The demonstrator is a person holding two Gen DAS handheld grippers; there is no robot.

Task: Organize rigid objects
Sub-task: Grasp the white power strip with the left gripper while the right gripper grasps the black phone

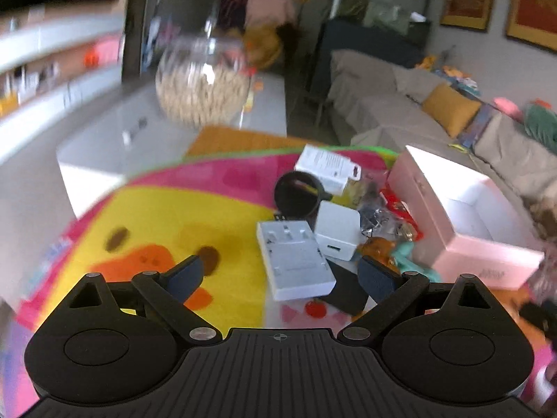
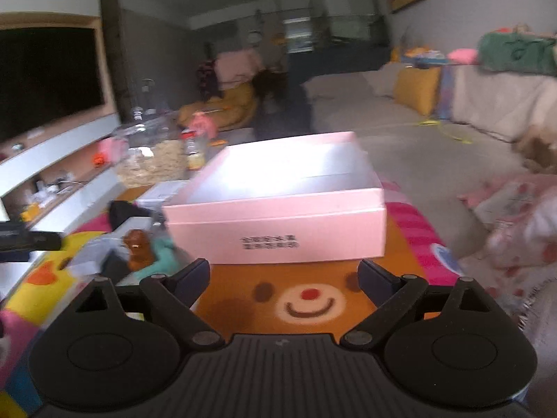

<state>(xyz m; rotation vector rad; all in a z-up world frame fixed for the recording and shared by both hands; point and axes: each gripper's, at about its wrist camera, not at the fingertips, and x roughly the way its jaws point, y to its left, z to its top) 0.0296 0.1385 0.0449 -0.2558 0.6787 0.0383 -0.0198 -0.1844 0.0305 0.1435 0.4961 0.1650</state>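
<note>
Cartoon play mat (image 1: 156,216) on a living-room floor: we found the pink box (image 2: 278,216) empty, clutter heaped beside it, white charger cube (image 1: 337,235) included; sorting seemingly unstarted. Left gripper (image 1: 280,273) and right gripper (image 2: 283,275): jaws spread, nothing held.

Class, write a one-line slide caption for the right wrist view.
Right gripper, jaws open and empty, faces an open pink box on a colourful mat.

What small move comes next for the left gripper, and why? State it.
Probably ease the left gripper forward and down onto the flat white rectangular adapter just ahead of its open, empty jaws. The open pink cardboard box beside the pile looks empty, and the right gripper waits open in front of it.
</note>
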